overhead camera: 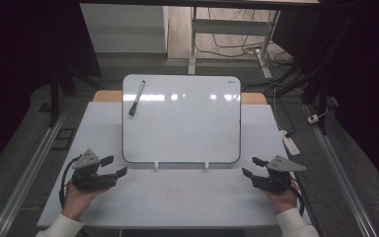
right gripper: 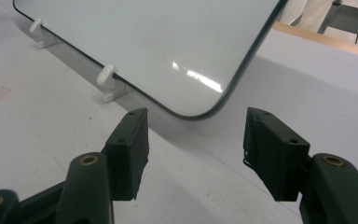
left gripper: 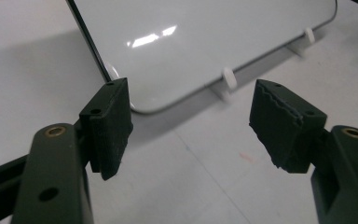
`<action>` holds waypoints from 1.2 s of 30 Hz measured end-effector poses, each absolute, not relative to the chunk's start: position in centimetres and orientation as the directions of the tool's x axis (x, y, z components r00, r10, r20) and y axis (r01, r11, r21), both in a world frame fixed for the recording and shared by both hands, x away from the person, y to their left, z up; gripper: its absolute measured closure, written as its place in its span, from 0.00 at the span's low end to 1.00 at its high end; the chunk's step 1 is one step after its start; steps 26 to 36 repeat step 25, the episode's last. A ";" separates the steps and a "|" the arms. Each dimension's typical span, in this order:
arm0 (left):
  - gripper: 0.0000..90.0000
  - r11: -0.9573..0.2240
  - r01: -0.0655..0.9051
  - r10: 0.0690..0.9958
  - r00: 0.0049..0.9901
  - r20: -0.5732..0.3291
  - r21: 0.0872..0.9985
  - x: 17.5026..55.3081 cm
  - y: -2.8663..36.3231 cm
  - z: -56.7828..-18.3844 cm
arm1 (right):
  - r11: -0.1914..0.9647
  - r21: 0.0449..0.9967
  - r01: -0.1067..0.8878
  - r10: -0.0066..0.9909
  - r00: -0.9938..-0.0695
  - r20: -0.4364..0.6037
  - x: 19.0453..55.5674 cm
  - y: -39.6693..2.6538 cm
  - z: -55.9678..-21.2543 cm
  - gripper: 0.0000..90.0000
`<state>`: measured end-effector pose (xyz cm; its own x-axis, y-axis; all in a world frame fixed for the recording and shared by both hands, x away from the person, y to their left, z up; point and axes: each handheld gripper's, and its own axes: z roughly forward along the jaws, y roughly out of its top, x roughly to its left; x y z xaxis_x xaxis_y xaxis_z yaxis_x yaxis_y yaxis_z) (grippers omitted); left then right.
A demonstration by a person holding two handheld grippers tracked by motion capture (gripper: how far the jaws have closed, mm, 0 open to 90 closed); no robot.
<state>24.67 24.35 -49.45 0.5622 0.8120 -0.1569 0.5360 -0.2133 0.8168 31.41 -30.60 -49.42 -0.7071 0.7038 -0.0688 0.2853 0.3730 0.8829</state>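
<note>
The left gripper (overhead camera: 114,166) and right gripper (overhead camera: 253,167) are held open and empty. The marker (overhead camera: 137,98) on the whiteboard (overhead camera: 187,123) is untouched, so the work is judged barely begun.

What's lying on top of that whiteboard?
A black marker lies on the whiteboard near its far left corner, cap on. The rest of the surface is blank, with only light reflections. Two white clips hold its near edge; what is underneath is hidden.

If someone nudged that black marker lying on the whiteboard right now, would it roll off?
Probably. The marker looks round and slim, and the whiteboard appears glossy and tilted on its small white supports, so it would likely roll or slide down. It seems light and stiff, easy to lift, though a smooth barrel might slip.
</note>
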 end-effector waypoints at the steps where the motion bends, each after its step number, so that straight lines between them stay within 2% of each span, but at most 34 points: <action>1: 0.33 -0.219 0.539 0.809 0.567 -0.157 0.813 24.4 24.3 -49.8 | 0.375 0.881 0.289 0.705 -0.705 -0.069 31.4 -30.7 -49.5 0.45; 8: 0.33 -0.256 0.536 0.802 0.582 -0.132 0.804 23.6 24.0 -50.6 | 0.393 0.874 0.285 0.708 -0.700 -0.090 31.4 -30.9 -49.8 0.45; 36: 0.32 -0.252 0.534 0.805 0.579 -0.132 0.807 23.7 23.9 -50.6 | 0.399 0.879 0.261 0.702 -0.703 -0.110 31.1 -30.7 -49.6 0.45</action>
